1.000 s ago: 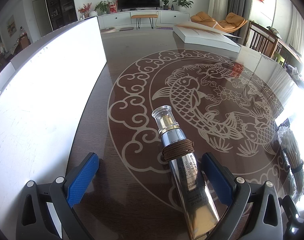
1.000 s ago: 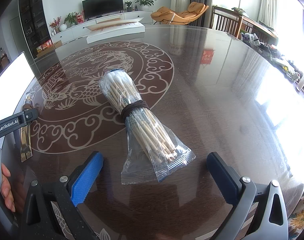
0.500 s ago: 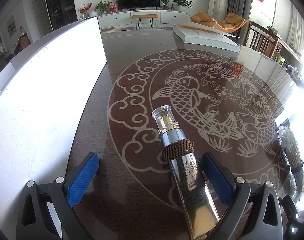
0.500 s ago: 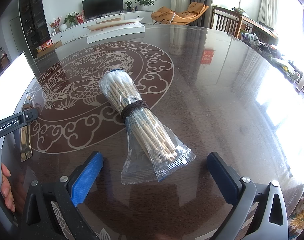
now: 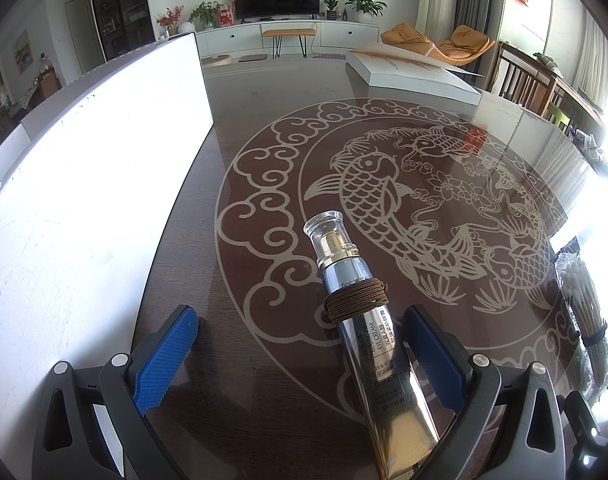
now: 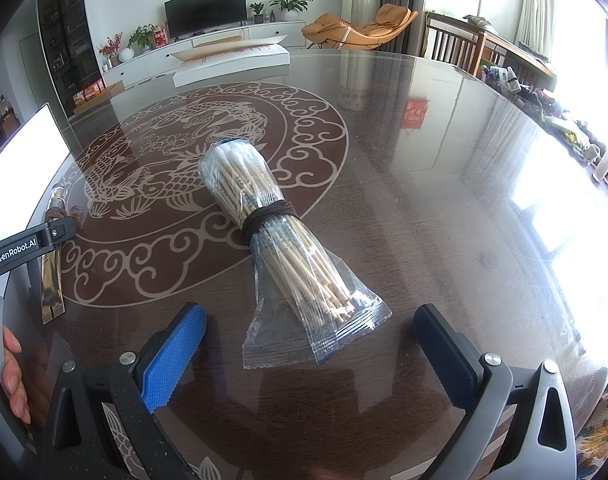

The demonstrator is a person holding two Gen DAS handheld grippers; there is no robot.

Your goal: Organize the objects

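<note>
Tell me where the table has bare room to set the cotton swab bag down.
Bare glass lies right of the cotton swab bag, out to the table rim, and between the fish medallion and the white box. It is tighter on the left: the eye cream tube lies near the white board.

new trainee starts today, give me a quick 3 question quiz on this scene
1. True or false: the left tongs are shut on the eye cream tube.
2. What is wound around both the tube and the cotton swab bag?
A. brown hair tie
B. red ribbon
C. tape
3. Fill in: the bag lies on the ____ table, between the open right tongs.

Key: 1 false, they are open. 2 A. 3 glass-topped.
</note>
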